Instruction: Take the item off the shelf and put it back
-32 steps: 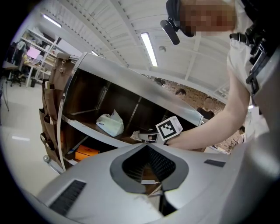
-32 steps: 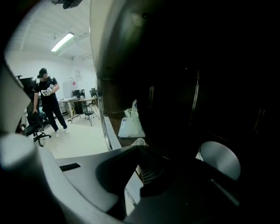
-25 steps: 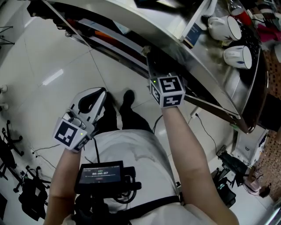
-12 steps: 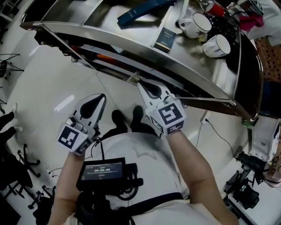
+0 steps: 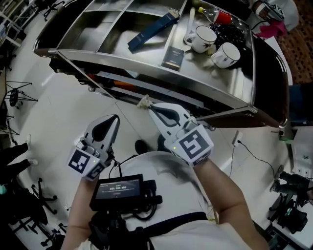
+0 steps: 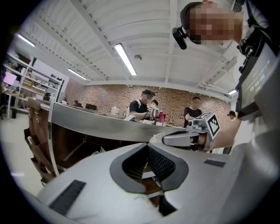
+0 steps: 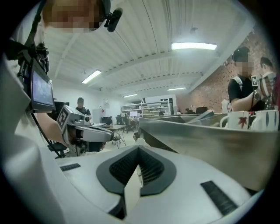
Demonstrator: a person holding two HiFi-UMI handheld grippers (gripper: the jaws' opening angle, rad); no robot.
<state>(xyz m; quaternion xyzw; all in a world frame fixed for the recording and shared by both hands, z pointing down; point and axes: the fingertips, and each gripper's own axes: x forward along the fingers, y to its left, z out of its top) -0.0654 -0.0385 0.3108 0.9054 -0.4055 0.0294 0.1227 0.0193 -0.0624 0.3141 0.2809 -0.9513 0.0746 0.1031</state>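
My right gripper point(image 5: 148, 106) is shut on a small pale scrap point(image 5: 143, 101), paper or cloth, that sticks out at its tips. It hangs over the floor just in front of the steel shelf's front rail point(image 5: 122, 59). Seen along its own jaws, the right gripper point(image 7: 139, 149) has a thin beige strip point(image 7: 131, 192) between them. My left gripper point(image 5: 110, 120) floats to the left, lower, shut and empty. The left gripper view shows the right gripper point(image 6: 162, 139) beside the shelf edge point(image 6: 100, 124).
The shelf top carries a long blue box point(image 5: 150, 30), a small dark box point(image 5: 173, 57), two white mugs point(image 5: 203, 38) point(image 5: 225, 53) and a red-capped bottle point(image 5: 215, 14). A screen unit point(image 5: 119, 189) hangs at my chest. Stands and chairs point(image 5: 14, 93) stand left; cables lie at the right.
My right gripper has drawn back out from under the shelf's edge with the pale scrap in its tips. The shelf top has come further into view. The left gripper has barely moved.
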